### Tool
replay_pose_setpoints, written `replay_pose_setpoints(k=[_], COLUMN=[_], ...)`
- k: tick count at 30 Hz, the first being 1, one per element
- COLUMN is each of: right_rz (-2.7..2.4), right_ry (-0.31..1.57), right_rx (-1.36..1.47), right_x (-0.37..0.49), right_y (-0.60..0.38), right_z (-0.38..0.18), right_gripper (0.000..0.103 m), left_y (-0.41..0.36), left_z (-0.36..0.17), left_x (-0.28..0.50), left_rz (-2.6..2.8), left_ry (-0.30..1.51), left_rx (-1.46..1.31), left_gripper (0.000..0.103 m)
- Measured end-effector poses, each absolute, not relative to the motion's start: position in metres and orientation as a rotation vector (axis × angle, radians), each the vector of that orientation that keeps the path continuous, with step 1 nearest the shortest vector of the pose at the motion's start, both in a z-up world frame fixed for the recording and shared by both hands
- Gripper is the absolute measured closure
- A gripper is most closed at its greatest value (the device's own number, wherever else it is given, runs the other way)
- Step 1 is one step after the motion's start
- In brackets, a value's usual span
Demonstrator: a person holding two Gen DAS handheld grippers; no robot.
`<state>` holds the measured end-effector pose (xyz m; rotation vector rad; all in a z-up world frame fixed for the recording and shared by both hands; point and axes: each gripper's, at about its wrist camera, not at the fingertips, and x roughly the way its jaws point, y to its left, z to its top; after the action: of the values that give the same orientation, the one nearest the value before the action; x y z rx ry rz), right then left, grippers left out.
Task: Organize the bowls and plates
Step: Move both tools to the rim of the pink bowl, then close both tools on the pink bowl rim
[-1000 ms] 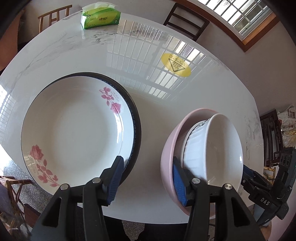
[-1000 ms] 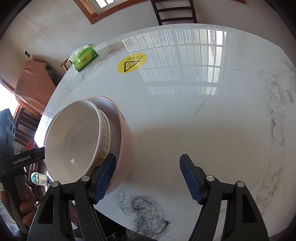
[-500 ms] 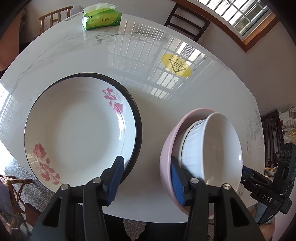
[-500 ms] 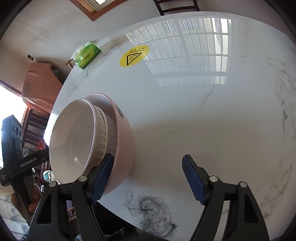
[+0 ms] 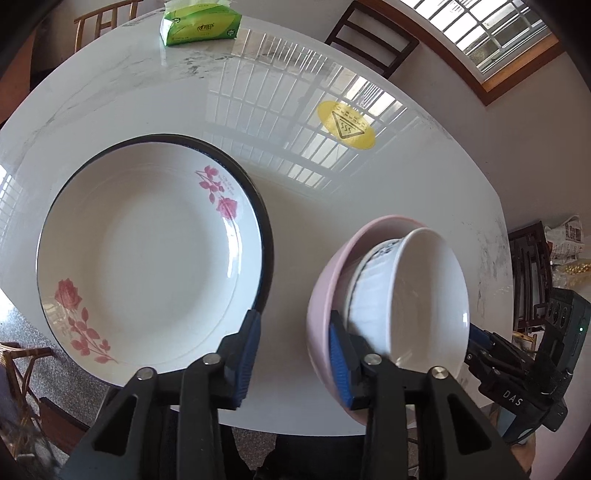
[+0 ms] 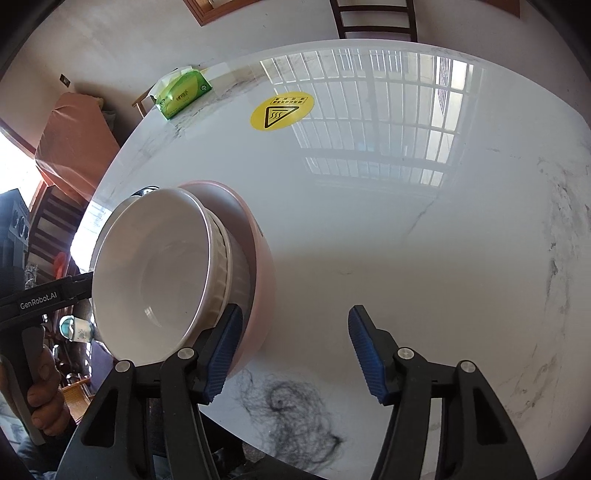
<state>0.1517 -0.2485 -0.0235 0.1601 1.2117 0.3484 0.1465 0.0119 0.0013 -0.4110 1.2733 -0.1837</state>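
Note:
A pink bowl (image 5: 321,295) with a white ribbed bowl (image 5: 424,295) nested in it stands near the table's front edge. My left gripper (image 5: 293,360) is closing. Its right pad sits inside the pink bowl's left wall and its left pad is outside, still apart from the wall. My right gripper (image 6: 295,350) is also closing, on the opposite side of the pink bowl (image 6: 264,280). Its left pad is at the rim beside the white bowl (image 6: 155,266), and its right pad hangs over bare table. A rose-patterned white plate (image 5: 147,254) lies on a black-rimmed plate, left of the bowls.
A green tissue pack (image 5: 199,27) lies at the far edge of the white marble table (image 5: 369,192), and a yellow warning sticker (image 5: 345,125) sits past the bowls. Chairs stand around the table. A tangle of dark hair (image 6: 291,417) lies near the front edge.
Both grippers' fingers have drawn closer together around the pink bowl's rim, the left pair more than the right. The bowls and plates have stayed where they were.

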Motion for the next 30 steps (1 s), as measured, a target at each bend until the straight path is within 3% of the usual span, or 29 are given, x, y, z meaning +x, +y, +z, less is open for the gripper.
replay_pose_setpoints(k=[1,9,12,16,19,21,23,30], right_rz=[0.349,0.352,0.336,0.35,0.407,0.453,0.478,0.475], right_ry=[1.213,1.225,1.25,1.233,1.237,1.226,1.226,1.23], right_rx=[0.165,0.165,0.201,0.194,0.245,0.248,0.26,0.344], right_x=[0.151,0.154,0.157,0.157,0.157,0.155,0.154,0.153], right_y=[-0.249,-0.246,-0.251,-0.25,-0.252,-0.247,-0.243,-0.253], right_z=[-0.024,-0.024,-0.03,-0.03,-0.031,-0.027,-0.023,-0.022], right_gripper=[0.046,0.045,0.038,0.037,0.053,0.072,0.084,0.084], left_y=[0.009,0.008,0.012,0.001,0.002,0.005,0.004,0.0], left_z=[0.003,0.001,0.003,0.007,0.007,0.005,0.006,0.003], left_x=[0.145,0.144,0.139,0.136,0.134,0.134,0.133,0.134], left_rz=[-0.196,-0.157,-0.139,-0.12,-0.114,-0.111,-0.11,-0.13], left_ry=[1.271,1.253,1.252,1.217,1.197,1.205,1.202,1.223], left_rx=[-0.41,-0.464,-0.448,-0.357,-0.374,-0.404,-0.38,-0.411], left_gripper=[0.095,0.094,0.095,0.098,0.098,0.098,0.098,0.099])
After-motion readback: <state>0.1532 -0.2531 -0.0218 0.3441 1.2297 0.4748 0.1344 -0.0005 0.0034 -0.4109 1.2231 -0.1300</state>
